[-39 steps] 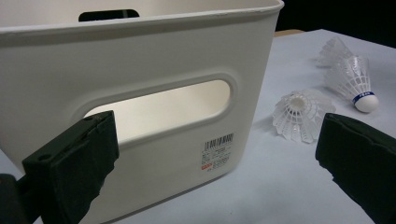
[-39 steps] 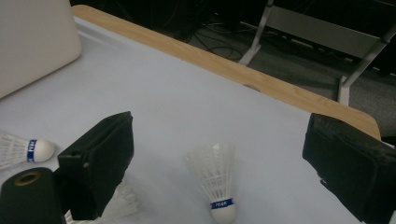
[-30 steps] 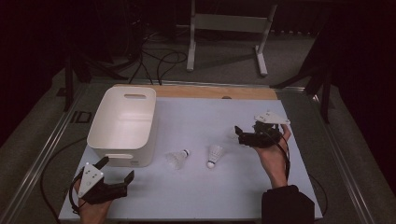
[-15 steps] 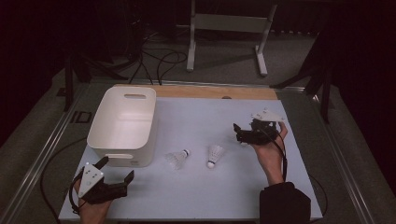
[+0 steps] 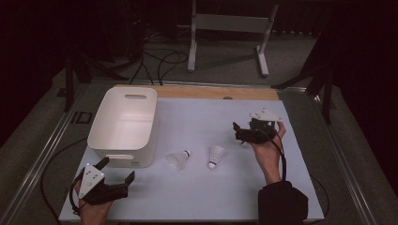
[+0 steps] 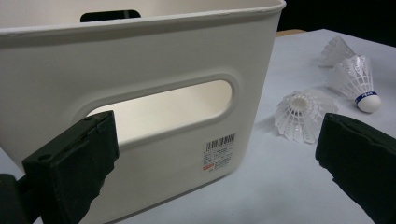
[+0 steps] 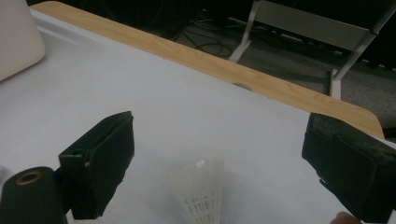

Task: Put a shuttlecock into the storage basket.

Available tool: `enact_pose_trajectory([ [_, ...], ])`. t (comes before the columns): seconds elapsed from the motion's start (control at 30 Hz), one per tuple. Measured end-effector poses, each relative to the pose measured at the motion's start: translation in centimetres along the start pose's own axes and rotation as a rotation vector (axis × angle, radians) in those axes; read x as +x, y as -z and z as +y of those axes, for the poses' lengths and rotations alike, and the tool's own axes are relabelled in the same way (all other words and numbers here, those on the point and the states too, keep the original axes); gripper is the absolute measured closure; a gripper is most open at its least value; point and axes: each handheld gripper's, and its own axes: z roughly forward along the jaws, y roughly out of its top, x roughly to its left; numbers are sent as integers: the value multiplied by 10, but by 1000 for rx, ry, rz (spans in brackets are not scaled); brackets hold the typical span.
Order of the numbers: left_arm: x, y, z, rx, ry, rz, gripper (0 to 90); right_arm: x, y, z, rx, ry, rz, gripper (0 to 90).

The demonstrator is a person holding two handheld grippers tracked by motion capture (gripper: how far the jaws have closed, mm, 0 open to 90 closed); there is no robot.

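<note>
A white tabletop (image 5: 187,197) is seen in a dark room. The left gripper (image 5: 114,178) is held with fingers (image 6: 74,168) spread apart, a white bin (image 5: 123,124) directly ahead. Between the right gripper's (image 5: 240,130) parted fingers (image 7: 100,154), a shuttlecock (image 7: 198,191) lies. Two more shuttlecocks (image 5: 178,159) (image 5: 216,154) are located left of them.

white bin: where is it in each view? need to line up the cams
High view: white bin stands left of centre on the table, with the shuttlecocks to its right.
Left gripper view: its near wall with the handle slot and barcode label covers the left and middle.
Right gripper view: a curved piece of it sits in the top left corner.
Shared landmark: wooden strip along the table's far edge, also at and.
</note>
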Motion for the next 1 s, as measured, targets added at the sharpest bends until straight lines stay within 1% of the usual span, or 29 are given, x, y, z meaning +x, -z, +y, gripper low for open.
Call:
enact_pose_trajectory([
  [0.33, 0, 0, 0, 0, 0, 0, 1, 2, -8, -1, 8, 4, -11, 92],
  [0.37, 0, 0, 0, 0, 0, 1, 1, 2, -9, -1, 12, -6, -15, 89],
  [0.47, 0, 0, 0, 0, 0, 0, 1, 2, -10, -1, 14, -10, -14, 89],
  [0.63, 0, 0, 0, 0, 0, 1, 1, 2, -15, -2, 19, -10, -19, 89],
  [0.77, 0, 0, 0, 1, 1, 1, 1, 2, -17, 0, 15, -20, -24, 89],
  [0.87, 0, 0, 0, 0, 0, 1, 1, 2, -20, 1, 14, -14, -25, 89],
  [1.0, 0, 0, 0, 1, 0, 1, 1, 1, -24, 1, 24, -19, -35, 89],
])
